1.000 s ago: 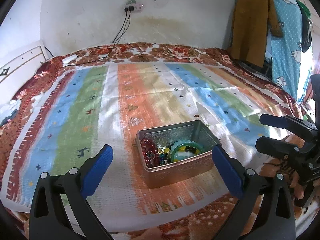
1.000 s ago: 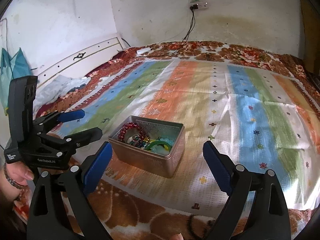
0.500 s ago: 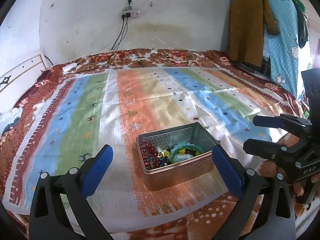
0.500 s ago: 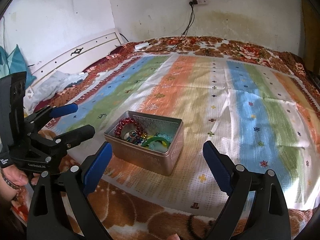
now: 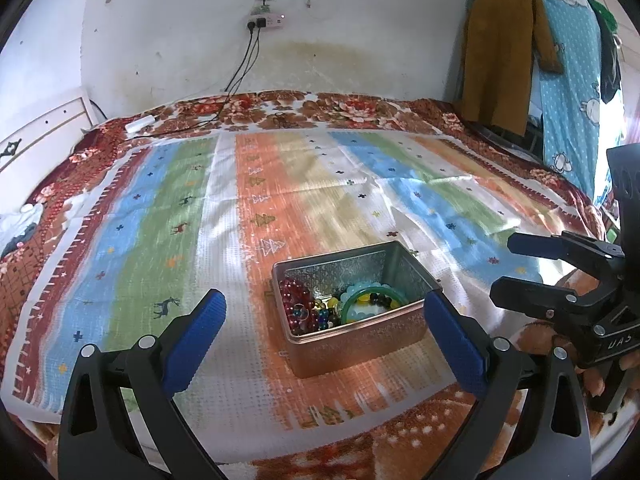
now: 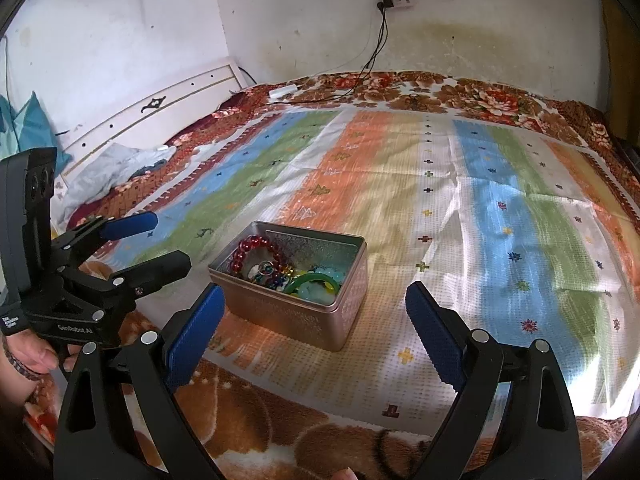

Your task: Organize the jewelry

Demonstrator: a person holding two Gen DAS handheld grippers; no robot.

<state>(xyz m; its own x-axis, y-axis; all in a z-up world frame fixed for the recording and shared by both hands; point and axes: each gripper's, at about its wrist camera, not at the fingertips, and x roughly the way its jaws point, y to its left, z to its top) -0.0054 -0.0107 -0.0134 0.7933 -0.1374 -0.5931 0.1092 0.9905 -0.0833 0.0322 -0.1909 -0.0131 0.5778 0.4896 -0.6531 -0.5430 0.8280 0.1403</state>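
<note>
1. Striped cloth [image 5: 168, 216] in blue, green, orange and white covers my bed; a brown floral blanket [image 6: 404, 92] shows around its edges.
2. My left tongs [image 5: 324, 332] stand with the jaws wide apart, empty, the blue pads either side of the tin's near end in the left wrist view.
3. My right tongs [image 6: 316, 324] likewise gape, holding nothing, just before the tin.
4. Metal tin [image 6: 340, 312], lidless, rests on the cloth's orange stripe near the bed's front edge.
5. Green bangle [image 5: 374, 304] lies inside the tin, right part.
6. Red bead bracelet [image 6: 250, 250] lies inside, left part, touching small mixed beads.
</note>
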